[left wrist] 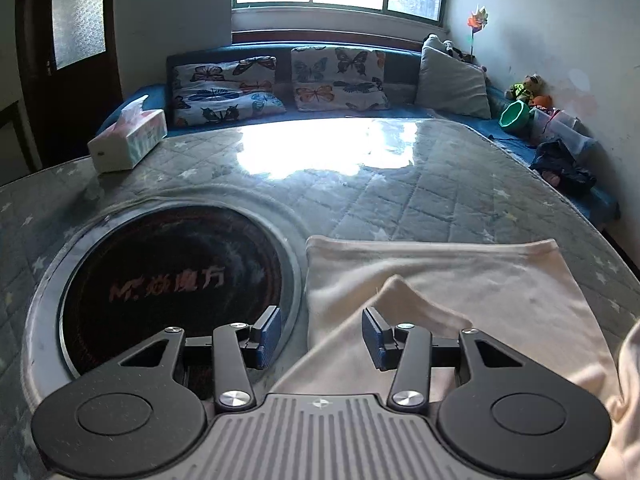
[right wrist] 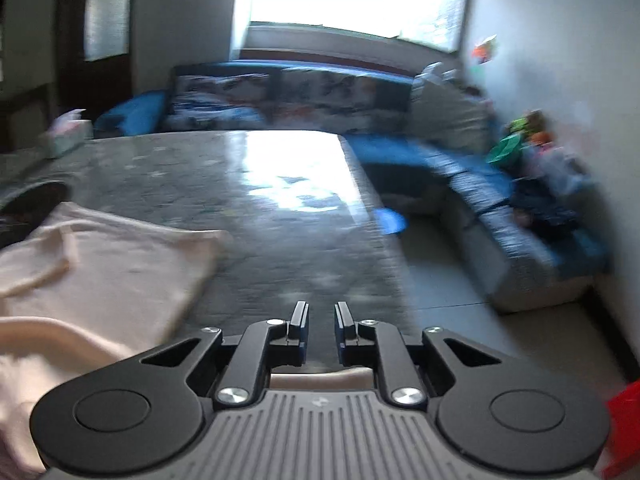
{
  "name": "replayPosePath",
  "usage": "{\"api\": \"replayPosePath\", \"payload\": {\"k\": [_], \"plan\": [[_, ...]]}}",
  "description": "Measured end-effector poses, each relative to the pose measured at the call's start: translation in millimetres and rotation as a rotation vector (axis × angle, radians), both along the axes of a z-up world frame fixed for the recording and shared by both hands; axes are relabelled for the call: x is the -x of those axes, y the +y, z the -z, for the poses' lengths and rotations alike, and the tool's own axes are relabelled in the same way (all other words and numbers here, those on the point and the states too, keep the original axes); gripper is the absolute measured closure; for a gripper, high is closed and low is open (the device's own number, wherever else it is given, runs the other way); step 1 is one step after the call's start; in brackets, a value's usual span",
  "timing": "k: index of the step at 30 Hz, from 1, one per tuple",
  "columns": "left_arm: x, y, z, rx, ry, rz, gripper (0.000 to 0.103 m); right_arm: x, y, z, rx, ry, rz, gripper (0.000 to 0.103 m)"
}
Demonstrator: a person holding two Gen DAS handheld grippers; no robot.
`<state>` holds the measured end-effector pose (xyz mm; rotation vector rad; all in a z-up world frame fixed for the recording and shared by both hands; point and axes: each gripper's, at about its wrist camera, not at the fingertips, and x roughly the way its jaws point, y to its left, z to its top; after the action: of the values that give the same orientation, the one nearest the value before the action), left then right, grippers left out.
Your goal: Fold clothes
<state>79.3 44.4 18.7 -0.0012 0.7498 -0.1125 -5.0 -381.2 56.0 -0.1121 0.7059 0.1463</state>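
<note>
A cream garment lies flat on the quilted grey table, with one corner folded up toward the camera. My left gripper hovers over the garment's left edge; it is open and its blue pads hold nothing. The right wrist view is blurred. There the same garment lies at the left, and my right gripper hangs over bare table to its right. Its jaws stand a narrow gap apart with nothing between them.
A round black cooktop is set into the table left of the garment. A tissue box stands at the far left. A blue sofa with butterfly cushions lines the back and right wall. The table's right edge drops to the floor.
</note>
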Motion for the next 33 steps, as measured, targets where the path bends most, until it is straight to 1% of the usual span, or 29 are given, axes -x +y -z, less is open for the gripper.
{"api": "replayPosePath", "payload": {"k": [2, 6, 10, 12, 13, 14, 16, 17, 19, 21, 23, 29, 33], "plan": [[-11, -2, 4, -0.01, 0.002, -0.002, 0.055, -10, 14, 8, -0.041, 0.034, -0.063, 0.09], [-32, -5, 14, -0.026, 0.007, -0.011, 0.055, -29, 35, 25, -0.076, 0.091, -0.128, 0.09], [-51, -5, 24, -0.023, 0.029, -0.006, 0.055, -49, 50, 40, -0.095, 0.124, -0.155, 0.09], [-58, -5, 28, -0.025, 0.037, -0.005, 0.058, -61, 54, 44, -0.106, 0.135, -0.156, 0.09], [-60, -5, 28, -0.018, 0.036, 0.0, 0.064, -65, 55, 45, -0.106, 0.138, -0.155, 0.09], [-61, -4, 29, -0.01, 0.034, 0.007, 0.076, -70, 56, 47, -0.109, 0.141, -0.154, 0.09], [-64, -4, 29, -0.003, 0.028, 0.018, 0.09, -81, 58, 50, -0.117, 0.151, -0.153, 0.09], [-65, -4, 29, -0.007, 0.023, 0.022, 0.094, -87, 60, 51, -0.122, 0.155, -0.155, 0.09], [-66, -3, 29, -0.009, 0.014, 0.019, 0.098, -95, 63, 52, -0.114, 0.151, -0.163, 0.09], [-68, 1, 29, -0.004, 0.007, 0.011, 0.1, -105, 68, 52, -0.105, 0.148, -0.171, 0.096], [-72, 6, 27, -0.003, -0.003, -0.007, 0.1, -113, 75, 52, -0.086, 0.14, -0.182, 0.098], [-91, 26, 18, -0.015, -0.041, -0.08, 0.101, -152, 105, 52, -0.033, 0.112, -0.222, 0.098], [-108, 38, 17, -0.028, -0.045, -0.111, 0.1, -176, 126, 55, -0.01, 0.104, -0.255, 0.097]]}}
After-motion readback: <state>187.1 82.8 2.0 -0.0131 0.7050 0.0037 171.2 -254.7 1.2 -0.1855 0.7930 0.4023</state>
